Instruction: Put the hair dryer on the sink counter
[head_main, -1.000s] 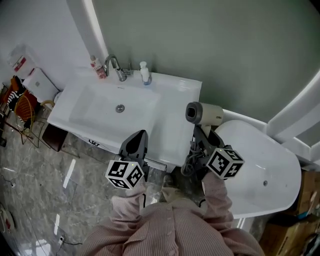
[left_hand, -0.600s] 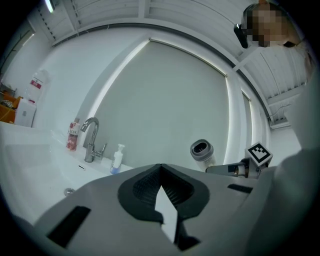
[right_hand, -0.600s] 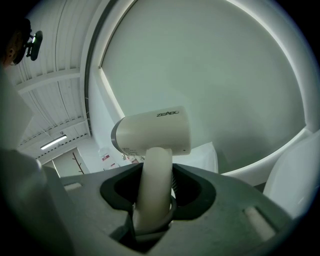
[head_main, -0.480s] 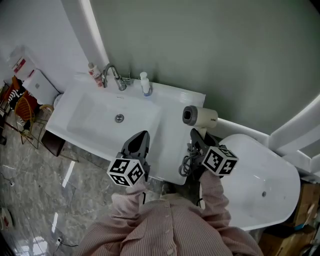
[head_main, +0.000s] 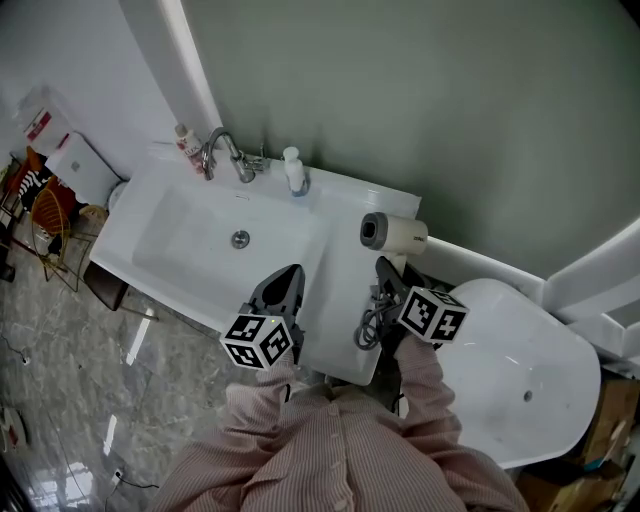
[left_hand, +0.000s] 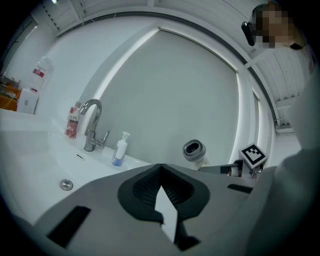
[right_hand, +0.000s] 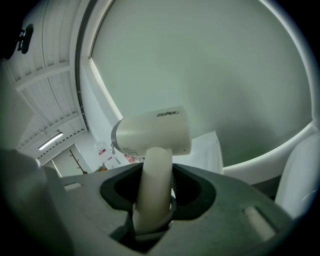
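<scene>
A cream hair dryer (head_main: 393, 233) with a dark nozzle hangs above the right end of the white sink counter (head_main: 345, 275). My right gripper (head_main: 389, 270) is shut on its handle. In the right gripper view the handle (right_hand: 152, 175) stands between the jaws with the dryer body (right_hand: 152, 131) above them. Its grey cord (head_main: 371, 321) loops down beside the gripper. My left gripper (head_main: 283, 287) hovers over the counter's front edge, shut and empty; in its own view its tips (left_hand: 160, 166) meet, and the dryer (left_hand: 194, 151) shows to the right.
The basin (head_main: 215, 235) has a chrome faucet (head_main: 222, 153), a pink bottle (head_main: 186, 146) and a white pump bottle (head_main: 293, 170) at its back edge. A white bathtub (head_main: 520, 370) lies to the right. Clutter and a white bin (head_main: 80, 168) stand at the left on a marble floor.
The right gripper has carried the hair dryer a little left, from beside the bathtub to above the counter's right end. The left gripper has barely shifted.
</scene>
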